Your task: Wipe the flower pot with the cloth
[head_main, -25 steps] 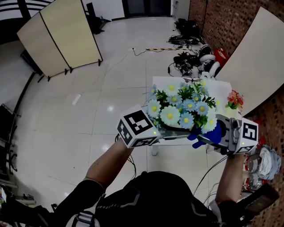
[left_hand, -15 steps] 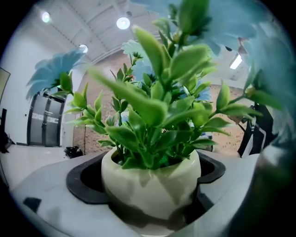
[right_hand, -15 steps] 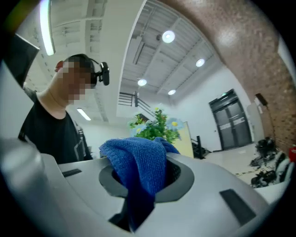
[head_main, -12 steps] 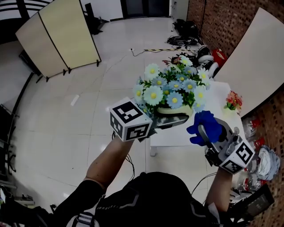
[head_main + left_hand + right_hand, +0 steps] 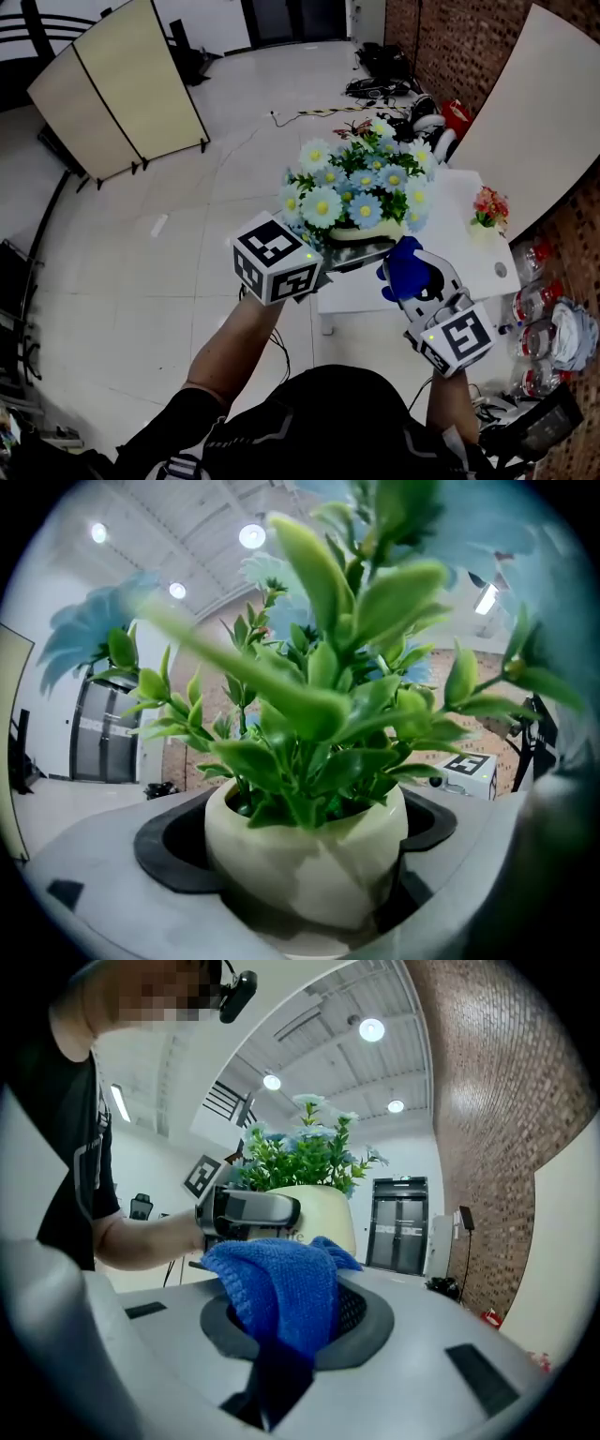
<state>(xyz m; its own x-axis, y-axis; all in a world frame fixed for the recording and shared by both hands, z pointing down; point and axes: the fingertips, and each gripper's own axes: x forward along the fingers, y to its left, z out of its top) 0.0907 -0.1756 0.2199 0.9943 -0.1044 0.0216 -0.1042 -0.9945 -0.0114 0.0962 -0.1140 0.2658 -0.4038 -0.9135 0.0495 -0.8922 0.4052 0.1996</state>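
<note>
**Inspection: pot held aloft, cloth beside it**

Head view: I note the left claw [image 5: 349,251] closed on a flower pot [image 5: 361,234], which is raised in the air above the near edge of the white table [image 5: 473,267]. The pot is cream, smooth and rounded. It carries a dense dome of blue and white daisy-type flowers [image 5: 361,183] with green leaves. The right claw [image 5: 410,277] sits just beside the pot's lower right side and grips a blue cloth [image 5: 403,265]. I cannot tell from here whether cloth and pot touch.

Left gripper view: the pot fills the gap between the jaws. Their dark curved pads press against its glossy wall on both sides. Thick, waxy green leaves rise out of the rim and hide most of the background.

Right gripper view: the jaws are clamped on the cloth, a coarse ribbed knit bunched into a thick fold that bulges over the dark pads. Behind it stands the pale pot, with the left claw's grey body across its side.
</note>
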